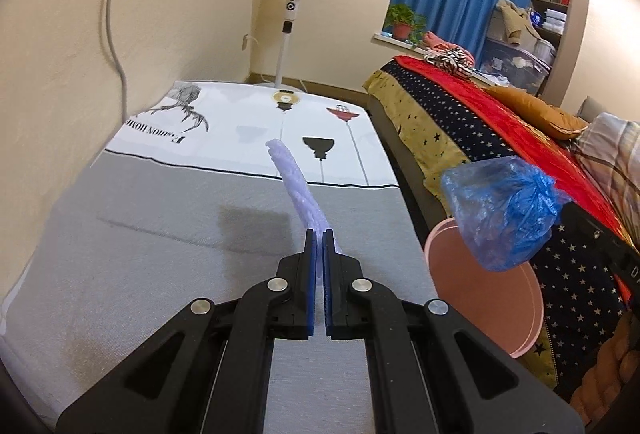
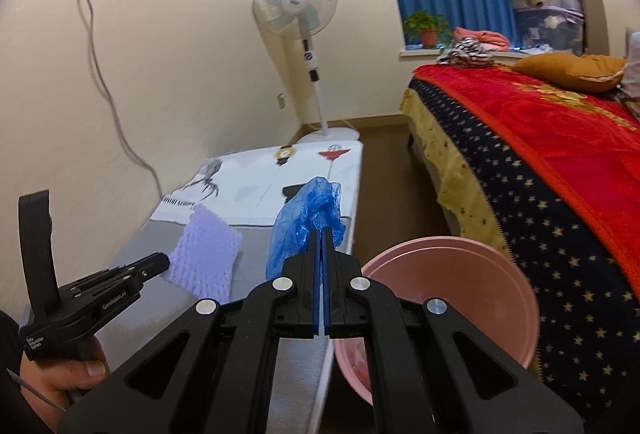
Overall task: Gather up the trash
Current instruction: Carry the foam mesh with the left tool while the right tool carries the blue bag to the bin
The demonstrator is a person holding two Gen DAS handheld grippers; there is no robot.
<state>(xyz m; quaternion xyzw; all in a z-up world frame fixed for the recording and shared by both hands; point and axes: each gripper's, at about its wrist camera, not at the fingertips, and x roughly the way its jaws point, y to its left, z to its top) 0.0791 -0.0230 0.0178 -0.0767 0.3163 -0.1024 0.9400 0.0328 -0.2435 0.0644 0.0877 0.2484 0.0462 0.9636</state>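
While each claw [image 2: 322, 230] grips trash, pink basin [image 2: 500, 266] holds something pinkish.

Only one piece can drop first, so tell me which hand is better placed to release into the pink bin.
Right, probably. The right gripper, shut on the crumpled blue plastic bag, sits beside the round pink plastic bin. The left gripper holds its lilac foam sheet further away, over the grey table.
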